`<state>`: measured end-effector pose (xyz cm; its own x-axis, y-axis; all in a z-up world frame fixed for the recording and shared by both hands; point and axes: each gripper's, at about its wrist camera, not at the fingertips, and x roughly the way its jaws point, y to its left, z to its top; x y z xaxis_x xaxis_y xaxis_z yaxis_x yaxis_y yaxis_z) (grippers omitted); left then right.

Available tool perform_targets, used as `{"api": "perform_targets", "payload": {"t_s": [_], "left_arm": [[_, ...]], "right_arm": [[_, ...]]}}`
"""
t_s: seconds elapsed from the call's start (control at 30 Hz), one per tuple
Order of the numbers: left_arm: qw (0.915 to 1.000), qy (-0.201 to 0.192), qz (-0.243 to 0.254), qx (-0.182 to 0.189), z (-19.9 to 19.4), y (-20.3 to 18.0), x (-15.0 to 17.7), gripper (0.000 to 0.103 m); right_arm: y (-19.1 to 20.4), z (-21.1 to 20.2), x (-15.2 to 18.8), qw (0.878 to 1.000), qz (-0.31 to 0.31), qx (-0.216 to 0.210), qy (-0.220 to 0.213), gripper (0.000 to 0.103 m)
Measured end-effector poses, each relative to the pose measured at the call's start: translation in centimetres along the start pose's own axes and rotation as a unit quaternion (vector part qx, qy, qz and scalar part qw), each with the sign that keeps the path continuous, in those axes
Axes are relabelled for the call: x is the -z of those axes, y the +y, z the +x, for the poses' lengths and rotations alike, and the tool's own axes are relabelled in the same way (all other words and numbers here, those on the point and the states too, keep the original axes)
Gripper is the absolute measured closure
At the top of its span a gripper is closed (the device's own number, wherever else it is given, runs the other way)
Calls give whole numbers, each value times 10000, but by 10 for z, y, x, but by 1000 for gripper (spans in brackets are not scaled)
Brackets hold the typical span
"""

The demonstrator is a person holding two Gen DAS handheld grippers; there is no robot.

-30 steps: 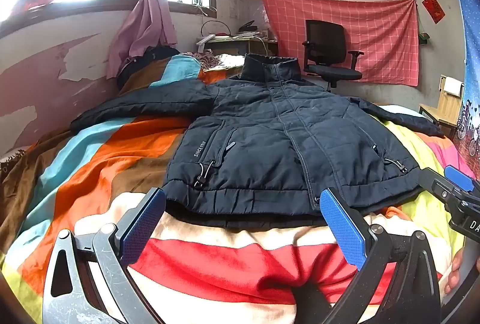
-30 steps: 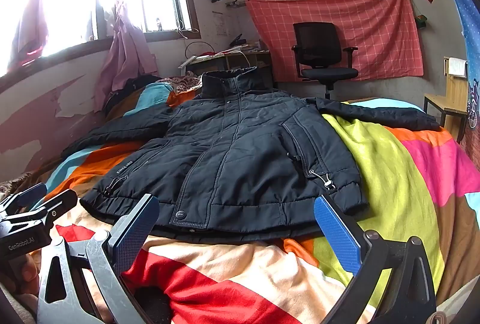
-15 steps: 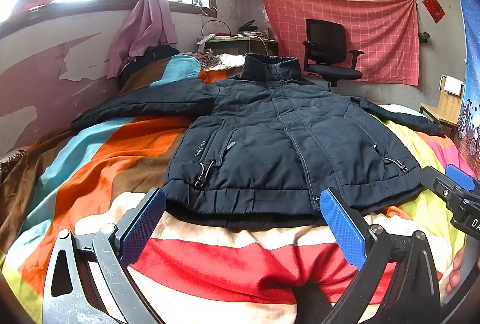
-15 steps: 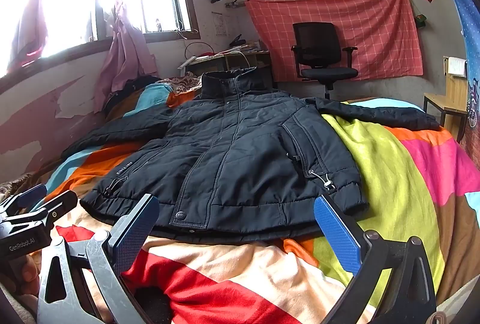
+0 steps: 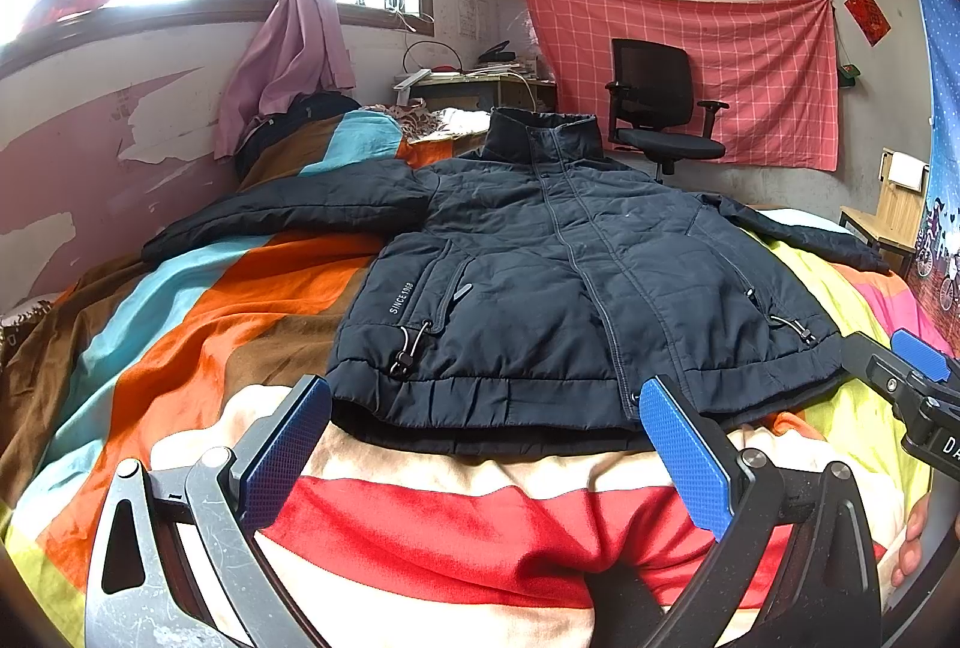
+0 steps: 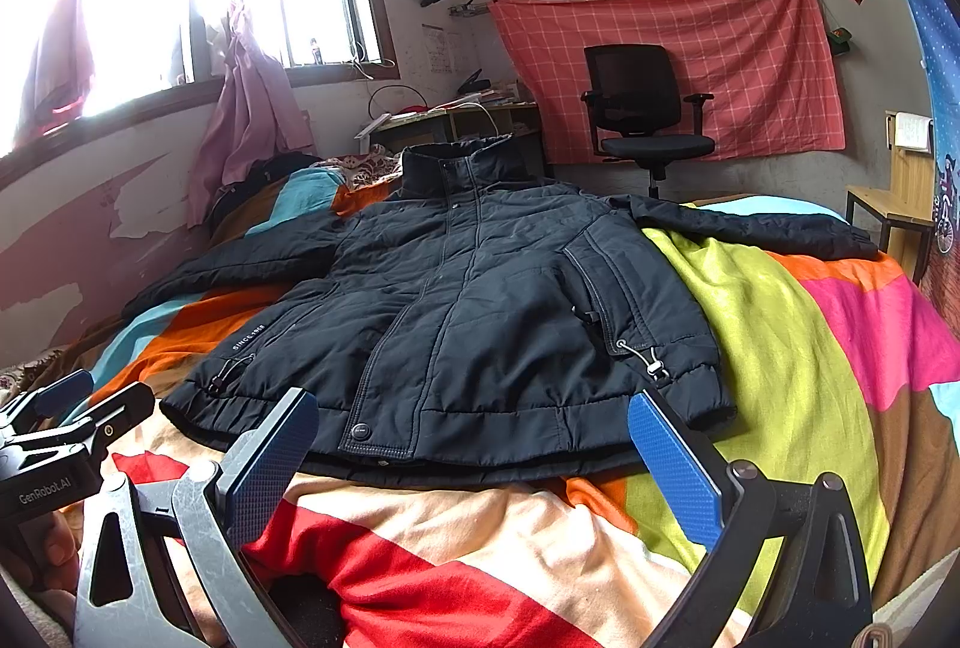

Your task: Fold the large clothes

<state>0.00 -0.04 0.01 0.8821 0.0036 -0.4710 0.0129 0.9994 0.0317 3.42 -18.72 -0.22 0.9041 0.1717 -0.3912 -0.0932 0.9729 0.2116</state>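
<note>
Navy jacket (image 5: 576, 300) flat, hem near both spread grippers, striped blanket (image 5: 198, 348) around

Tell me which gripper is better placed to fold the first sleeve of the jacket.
Neither clearly: left gripper faces the jacket hem's left half, right gripper its right. Both open, each equally near its own sleeve.

Both wrist views low, near hem, share jacket (image 5: 558, 288).
</note>
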Motion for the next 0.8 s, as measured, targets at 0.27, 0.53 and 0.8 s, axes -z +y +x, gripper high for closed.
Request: {"api": "perform_targets", "payload": {"t_s": [0.27, 0.53, 0.8], "left_arm": [[10000, -4, 4, -4, 0, 0, 0, 2], [10000, -2, 8, -3, 0, 0, 0, 2], [10000, -6, 12, -4, 0, 0, 0, 2]], "right_arm": [[1, 1, 0, 10000, 2, -3, 0, 0], [1, 1, 1, 10000, 7, -2, -3, 0], [0, 1, 0, 10000, 9, -3, -4, 0]]}}
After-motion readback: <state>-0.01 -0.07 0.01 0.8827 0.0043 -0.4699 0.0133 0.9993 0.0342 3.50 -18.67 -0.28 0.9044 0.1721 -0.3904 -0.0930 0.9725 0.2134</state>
